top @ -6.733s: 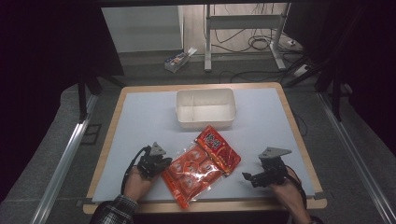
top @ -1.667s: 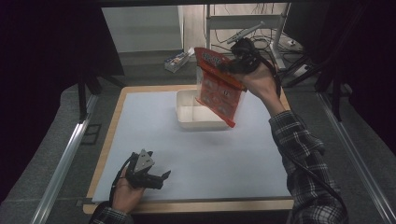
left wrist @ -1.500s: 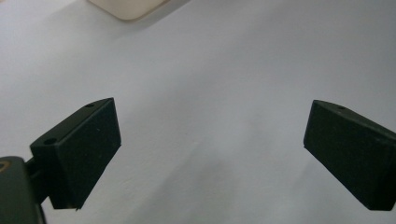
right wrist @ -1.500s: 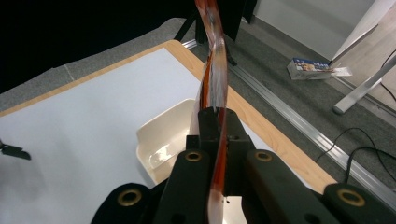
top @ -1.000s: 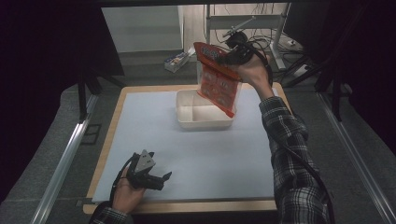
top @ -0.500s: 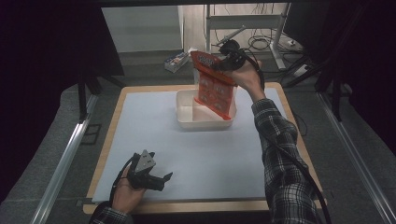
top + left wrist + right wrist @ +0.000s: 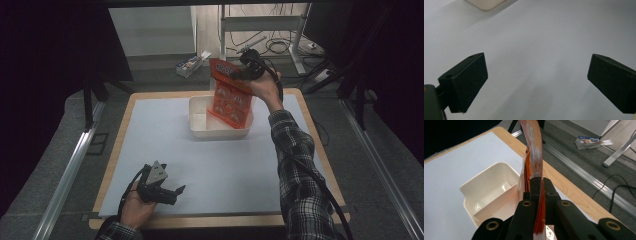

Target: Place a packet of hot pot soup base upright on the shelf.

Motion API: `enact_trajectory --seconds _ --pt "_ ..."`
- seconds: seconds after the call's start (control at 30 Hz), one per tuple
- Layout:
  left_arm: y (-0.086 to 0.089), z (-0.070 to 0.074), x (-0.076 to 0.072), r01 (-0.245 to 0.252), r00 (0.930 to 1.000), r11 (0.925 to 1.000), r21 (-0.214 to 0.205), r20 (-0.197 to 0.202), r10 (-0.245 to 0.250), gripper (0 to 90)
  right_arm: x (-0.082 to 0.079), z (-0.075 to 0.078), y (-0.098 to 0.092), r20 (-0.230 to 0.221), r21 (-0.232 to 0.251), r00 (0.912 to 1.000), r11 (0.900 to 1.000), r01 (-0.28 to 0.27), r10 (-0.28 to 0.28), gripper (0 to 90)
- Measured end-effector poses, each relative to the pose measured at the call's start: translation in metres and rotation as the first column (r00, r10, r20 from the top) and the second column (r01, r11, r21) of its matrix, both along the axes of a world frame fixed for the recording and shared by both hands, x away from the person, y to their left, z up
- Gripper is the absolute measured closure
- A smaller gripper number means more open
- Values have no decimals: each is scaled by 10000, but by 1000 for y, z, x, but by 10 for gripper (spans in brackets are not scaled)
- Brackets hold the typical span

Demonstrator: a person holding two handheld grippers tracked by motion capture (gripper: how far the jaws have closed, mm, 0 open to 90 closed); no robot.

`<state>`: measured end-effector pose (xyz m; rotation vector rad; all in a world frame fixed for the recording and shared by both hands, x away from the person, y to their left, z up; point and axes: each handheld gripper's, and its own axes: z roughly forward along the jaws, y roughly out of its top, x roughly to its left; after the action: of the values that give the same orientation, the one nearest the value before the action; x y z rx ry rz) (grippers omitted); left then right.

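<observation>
A red-orange snack bag [image 7: 231,95] hangs upright over the white divided bin [image 7: 200,117] at the back of the table, its lower edge down inside the bin's right part. My right gripper [image 7: 243,72] is shut on the bag's top edge; in the right gripper view the bag [image 7: 533,160] runs edge-on between the closed jaws above the bin [image 7: 484,182]. My left gripper [image 7: 172,194] rests in a hand near the table's front left edge, jaws open over bare white table, nothing between its pads [image 7: 466,80].
The white mat [image 7: 150,135] lies on a wood-rimmed table. A small box [image 7: 191,63] lies on the floor beyond the far edge, with cables and white desk legs [image 7: 300,30] behind. Metal rails run along both sides.
My right gripper has sunk with the bag and shifted slightly left, bringing the bag's lower edge down into the bin. The left gripper has stayed where it was.
</observation>
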<state>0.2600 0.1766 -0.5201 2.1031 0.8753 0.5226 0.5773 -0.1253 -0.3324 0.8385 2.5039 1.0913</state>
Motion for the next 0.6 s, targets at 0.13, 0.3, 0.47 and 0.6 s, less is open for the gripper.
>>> enact_trajectory --seconds 0.13,0.3,0.47,0.6 --pt "-1 0 0 26 10000 10000 61 -2 -26 27 5 -3 -4 220 -119 9991 9992 371 -368 859" --pt "-1 -1 -1 42 10000 9999 118 -16 -41 28 12 -7 -8 367 -243 9954 9957 899 -890 817" --pt "-1 -1 -1 11 10000 9999 137 -54 -10 30 18 -11 -13 547 -339 9870 9877 1530 -1510 715" --pt "-2 -1 -1 23 10000 9998 197 -60 -21 30 20 -13 -15 903 -741 9789 9790 1900 -1832 593"
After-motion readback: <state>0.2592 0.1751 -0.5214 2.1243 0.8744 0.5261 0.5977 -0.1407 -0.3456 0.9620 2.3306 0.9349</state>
